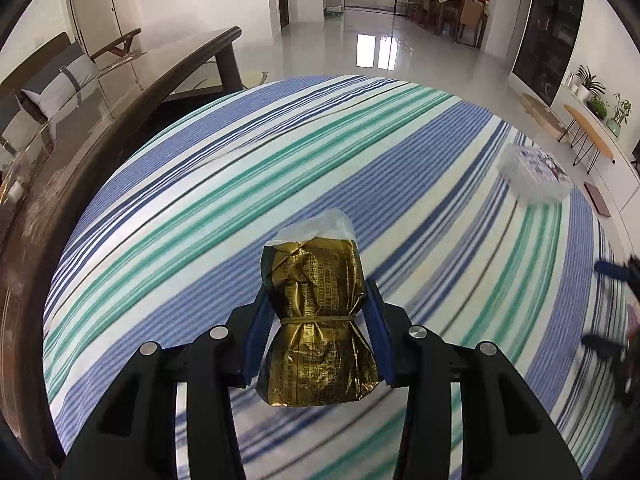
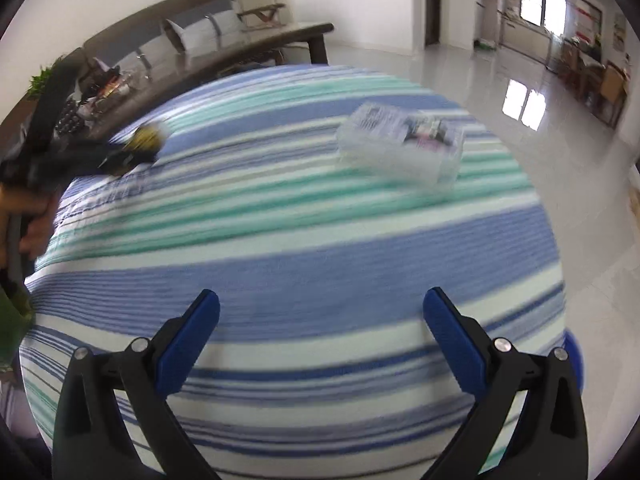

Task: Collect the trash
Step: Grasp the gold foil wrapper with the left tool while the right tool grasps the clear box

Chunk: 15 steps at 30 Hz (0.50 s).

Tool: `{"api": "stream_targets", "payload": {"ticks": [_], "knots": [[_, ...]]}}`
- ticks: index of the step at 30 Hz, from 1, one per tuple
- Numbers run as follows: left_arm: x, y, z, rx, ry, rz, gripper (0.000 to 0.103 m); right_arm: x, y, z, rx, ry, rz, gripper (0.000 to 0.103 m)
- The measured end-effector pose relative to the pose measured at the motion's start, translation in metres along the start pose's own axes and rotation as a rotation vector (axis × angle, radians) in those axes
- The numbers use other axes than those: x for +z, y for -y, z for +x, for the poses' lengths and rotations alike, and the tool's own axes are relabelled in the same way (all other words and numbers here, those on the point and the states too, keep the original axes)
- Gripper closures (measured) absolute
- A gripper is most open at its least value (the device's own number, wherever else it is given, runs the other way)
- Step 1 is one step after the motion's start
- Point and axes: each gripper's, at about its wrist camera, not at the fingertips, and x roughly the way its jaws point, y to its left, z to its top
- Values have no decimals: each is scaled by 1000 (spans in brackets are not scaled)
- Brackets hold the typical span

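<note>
Left gripper [image 1: 316,320] pinches the gold foil packet [image 1: 318,324] (tied with a band) above the striped cloth [image 1: 400,152]; right gripper [image 2: 320,320] hangs spread over that cloth, well short of the clear plastic box [image 2: 400,148].

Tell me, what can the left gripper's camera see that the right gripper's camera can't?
Only the left wrist view shows the rubber band tied around the gold foil packet, with the left gripper shut on it. Only the right wrist view shows the open, empty right gripper and the person's hand. Both show the striped cloth and the clear plastic box.
</note>
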Motion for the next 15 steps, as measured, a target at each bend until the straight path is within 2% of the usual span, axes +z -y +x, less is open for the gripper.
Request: {"api": "stream_targets", "payload": {"ticks": [2,5,9,13,15], "knots": [[-23,-8,-19,1,6,-12,59,25,18,-3,-2,59,-66,5],[-47,-17,-37,-22,11,-53,59,70,45,8,85,74,-123,5],[-64,-14,-47,-13,17,-46,59,110,56,47,204,-52,-219,5],[-75,-11,-54,-23,28,-55,59,113,45,74,177,-170,-369,5],[-78,-11,-55,-24,28,-65,59,109,42,77,201,-220,-419,5]]}}
